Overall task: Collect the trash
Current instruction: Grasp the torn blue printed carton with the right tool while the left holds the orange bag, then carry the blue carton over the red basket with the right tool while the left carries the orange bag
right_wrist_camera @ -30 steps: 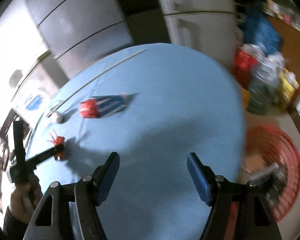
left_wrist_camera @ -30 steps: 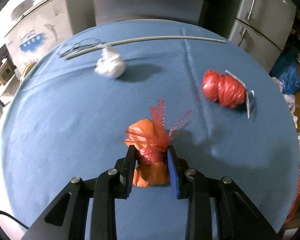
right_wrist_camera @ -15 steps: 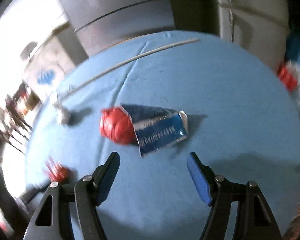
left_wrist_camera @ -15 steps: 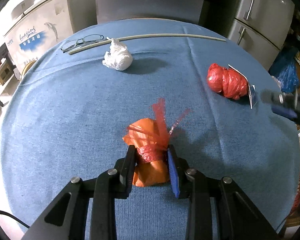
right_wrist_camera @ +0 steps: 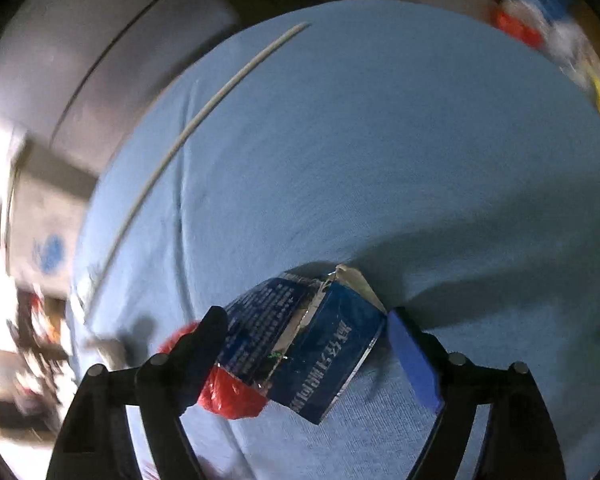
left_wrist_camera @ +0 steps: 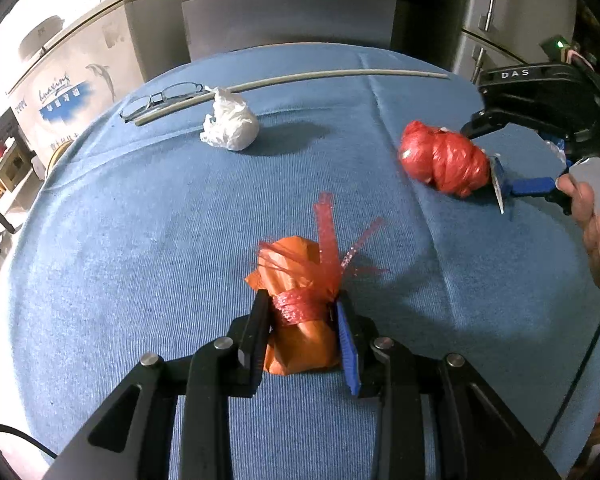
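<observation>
Worktop (left_wrist_camera: 148,216): round, covered in blue cloth, carrying every item below.

Orange bag bundle (left_wrist_camera: 300,316): bound with red net mesh, lying near your edge of the worktop. Your left tongs (left_wrist_camera: 302,334) are closed on it, both pads pressing its tied waist.

Red bag bundle (left_wrist_camera: 440,158): at the right side of the cloth, touching the blue wrapper (right_wrist_camera: 324,356), a flattened foil packet with white print. Your right tongs (right_wrist_camera: 306,344) straddle this pair with the jaws wide; they have just been opening a little further. The wrapper sits between them, the red bundle against the left finger, and the blue pad stands just beside the wrapper's edge. No squeeze shows.

White paper wad (left_wrist_camera: 230,128): far side, well apart from both bundles.

Eyeglasses (left_wrist_camera: 160,98) and thin pale rod (left_wrist_camera: 292,80): along the far edge, just beside each other.
</observation>
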